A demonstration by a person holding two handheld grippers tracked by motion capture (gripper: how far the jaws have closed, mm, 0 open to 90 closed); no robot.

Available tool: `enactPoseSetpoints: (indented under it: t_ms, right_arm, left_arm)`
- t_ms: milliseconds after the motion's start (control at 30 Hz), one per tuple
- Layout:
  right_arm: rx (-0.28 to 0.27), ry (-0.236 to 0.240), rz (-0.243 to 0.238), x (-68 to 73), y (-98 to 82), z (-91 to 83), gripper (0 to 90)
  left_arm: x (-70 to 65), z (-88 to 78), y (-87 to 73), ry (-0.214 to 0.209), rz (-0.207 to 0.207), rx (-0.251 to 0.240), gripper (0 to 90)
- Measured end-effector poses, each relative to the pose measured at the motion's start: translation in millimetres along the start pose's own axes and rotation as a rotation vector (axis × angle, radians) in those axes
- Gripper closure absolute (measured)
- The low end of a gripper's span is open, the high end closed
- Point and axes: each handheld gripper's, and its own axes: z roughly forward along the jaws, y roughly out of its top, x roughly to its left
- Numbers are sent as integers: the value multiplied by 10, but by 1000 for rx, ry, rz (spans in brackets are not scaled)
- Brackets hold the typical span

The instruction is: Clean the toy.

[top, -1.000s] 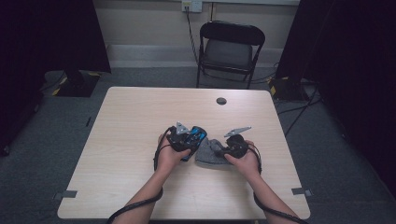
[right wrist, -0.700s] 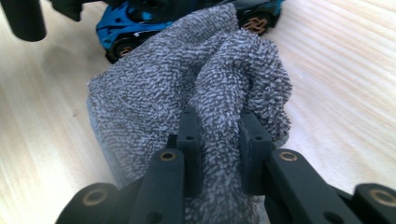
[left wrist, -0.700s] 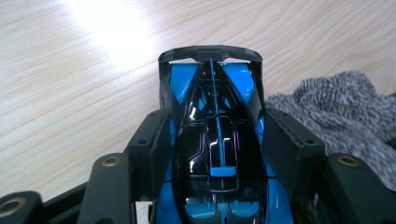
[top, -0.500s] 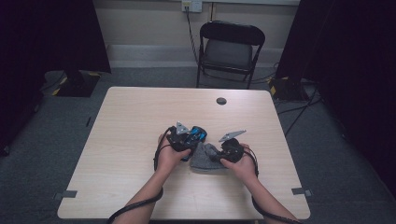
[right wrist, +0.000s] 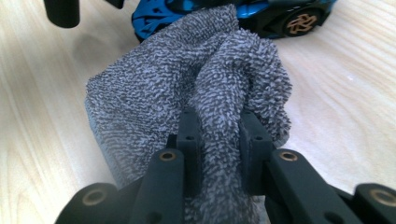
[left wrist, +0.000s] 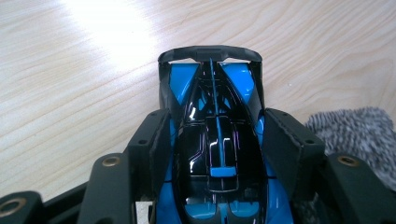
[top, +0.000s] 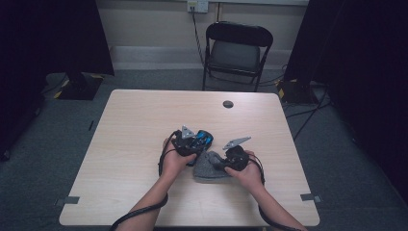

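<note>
A blue and black toy car (left wrist: 215, 140) sits between the jaws of my left gripper (left wrist: 212, 135), which is shut on its sides; the car's rear wing points away from the camera. In the high view the left gripper (top: 195, 142) holds the car (top: 204, 139) at the middle of the table. Right of it, my right gripper (top: 222, 161) is shut on a grey terry cloth (top: 209, 169). In the right gripper view, a bunched fold of the cloth (right wrist: 187, 84) is pinched between the jaws of the right gripper (right wrist: 218, 126), and the cloth's far edge reaches up against the car (right wrist: 261, 14).
The light wooden table (top: 134, 120) has a small dark round disc (top: 228, 104) near its far edge. A black folding chair (top: 238, 48) stands behind the table. Cables trail from both grippers past the forearms to the table's near edge.
My right gripper has shifted slightly left and toward the person, bringing the cloth closer to the car. The left gripper and the car have stayed put.
</note>
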Motion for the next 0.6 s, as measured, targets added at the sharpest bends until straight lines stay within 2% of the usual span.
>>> enactPoseSetpoints:
  t_ms: [600]
  right_arm:
    - [19,55,-46,164,-12,30,738]
  left_arm:
    - [-2,2,3,-1,-1,1,429]
